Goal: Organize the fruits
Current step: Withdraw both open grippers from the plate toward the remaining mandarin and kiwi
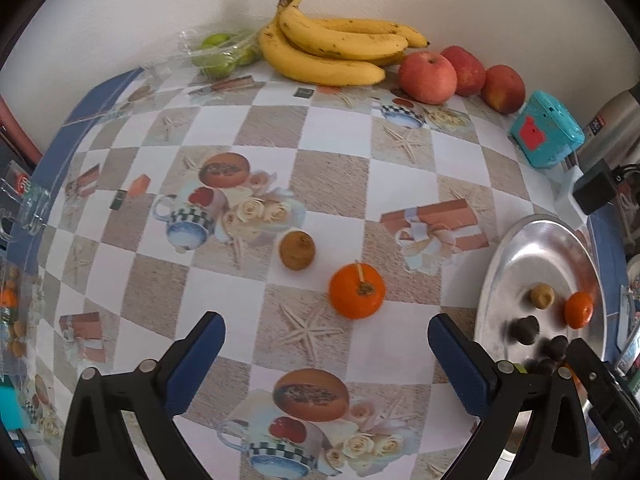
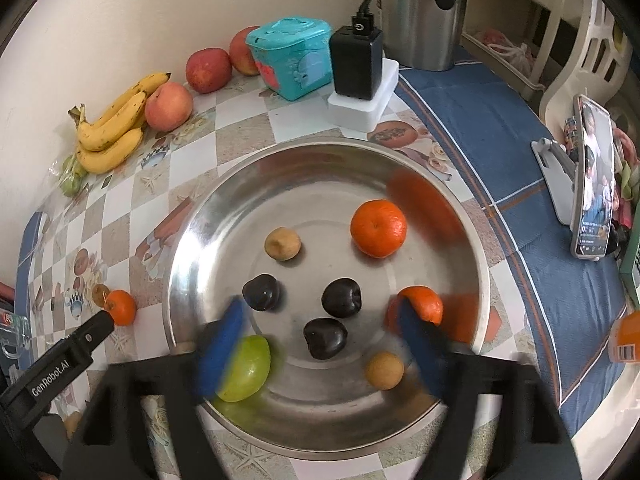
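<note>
Right gripper (image 2: 322, 344) fingers blurred, spread, empty, partly hiding green fruit (image 2: 245, 372); left gripper (image 1: 326, 340) fingers released.

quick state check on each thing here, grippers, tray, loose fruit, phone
left gripper: open, empty, above the table
right gripper: open, empty, over the tray
metal tray: holds fruit
tangerine: loose on the table, outside the tray
brown fruit: loose on the table beside the tangerine
phone: upright on a stand, screen lit

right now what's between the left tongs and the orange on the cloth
Nothing: in the left wrist view only bare tablecloth lies between the open left tongs and the orange.
</note>
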Action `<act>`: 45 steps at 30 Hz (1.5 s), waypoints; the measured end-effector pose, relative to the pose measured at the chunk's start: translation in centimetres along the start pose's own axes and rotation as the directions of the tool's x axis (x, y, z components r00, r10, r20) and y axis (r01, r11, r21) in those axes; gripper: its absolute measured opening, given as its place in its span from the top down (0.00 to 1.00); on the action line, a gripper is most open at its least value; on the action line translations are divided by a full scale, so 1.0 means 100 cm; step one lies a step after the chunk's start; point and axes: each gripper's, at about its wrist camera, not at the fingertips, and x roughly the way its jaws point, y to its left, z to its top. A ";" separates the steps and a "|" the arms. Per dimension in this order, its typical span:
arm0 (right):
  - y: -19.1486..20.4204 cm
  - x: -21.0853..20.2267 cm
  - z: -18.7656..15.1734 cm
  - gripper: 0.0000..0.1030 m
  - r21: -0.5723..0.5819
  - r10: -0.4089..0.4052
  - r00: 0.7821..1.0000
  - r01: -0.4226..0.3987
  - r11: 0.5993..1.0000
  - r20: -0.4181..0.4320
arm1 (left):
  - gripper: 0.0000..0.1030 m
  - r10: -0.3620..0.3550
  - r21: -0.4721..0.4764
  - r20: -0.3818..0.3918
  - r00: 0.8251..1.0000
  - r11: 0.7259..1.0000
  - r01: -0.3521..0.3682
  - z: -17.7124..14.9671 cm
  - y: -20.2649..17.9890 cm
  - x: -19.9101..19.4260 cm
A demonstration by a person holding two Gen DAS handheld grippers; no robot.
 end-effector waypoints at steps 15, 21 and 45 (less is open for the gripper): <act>0.020 0.001 -0.002 0.05 -0.068 0.045 0.999 -0.044 0.997 0.008 | 0.00 0.098 -0.043 0.045 0.994 0.994 -0.096 0.010 0.040 -0.005; 0.045 0.002 -0.007 0.05 -0.137 0.090 0.996 -0.089 0.987 0.005 | 0.00 0.155 -0.101 0.057 0.986 0.984 -0.149 0.016 0.073 -0.007; 0.143 0.003 -0.026 0.05 -0.323 0.266 0.964 -0.255 0.912 -0.011 | 0.00 0.099 -0.210 0.074 0.992 0.974 -0.081 0.027 0.122 -0.002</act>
